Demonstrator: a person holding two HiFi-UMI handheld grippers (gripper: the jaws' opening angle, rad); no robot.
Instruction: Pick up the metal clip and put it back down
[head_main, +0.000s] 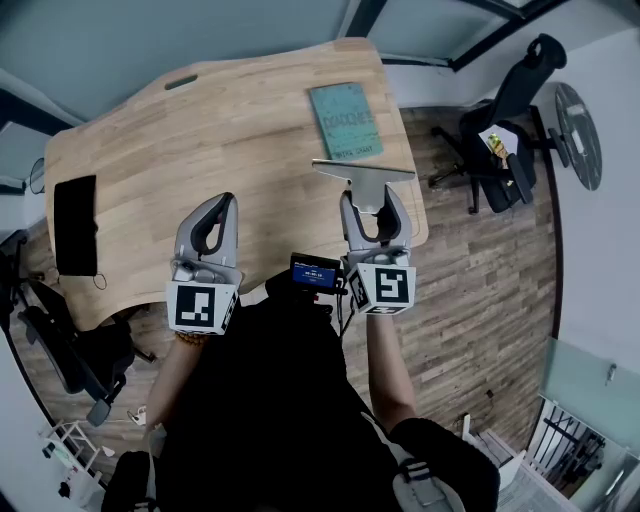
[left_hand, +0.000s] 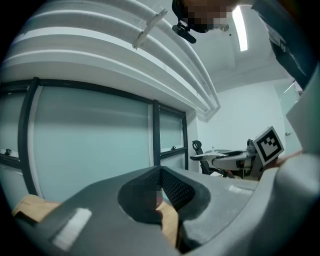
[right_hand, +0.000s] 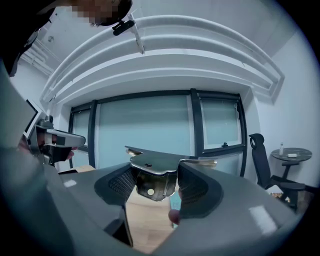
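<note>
Head view: a wooden table (head_main: 200, 130) fills the upper left, with a teal book (head_main: 345, 120) near its far right side and a flat black rectangle (head_main: 75, 225) near its left edge. The left gripper (head_main: 222, 205) is over the near edge of the table, its two tips together and nothing between them. The right gripper (head_main: 372, 205) is beside it, and its jaws stand fairly wide, clamped on the metal clip (head_main: 365, 173). The clip's flat bar lies crosswise at the jaw tips, between the gripper and the book. A black office chair (head_main: 505, 130) and a small round table (head_main: 578, 135) stand on the wood floor to the right

Left gripper view: the left gripper (left_hand: 161, 172) has its jaws meeting at the tips, and only a strip of table shows in the gap lower down. Past them are frosted glass panels (left_hand: 95, 145) in dark frames. The right gripper's marker cube (left_hand: 269, 142) shows at the right

Right gripper view: the right gripper (right_hand: 155, 186) has a ribbed pad pressed on either side of the metal clip (right_hand: 155, 167). The clip's wide top plate spreads across above both jaws and its shiny tab with a small hole hangs between them. The clip is up off the table (right_hand: 145, 220), which shows below it. The office chair (right_hand: 257, 155) and round table (right_hand: 289, 155) are at the right
</note>
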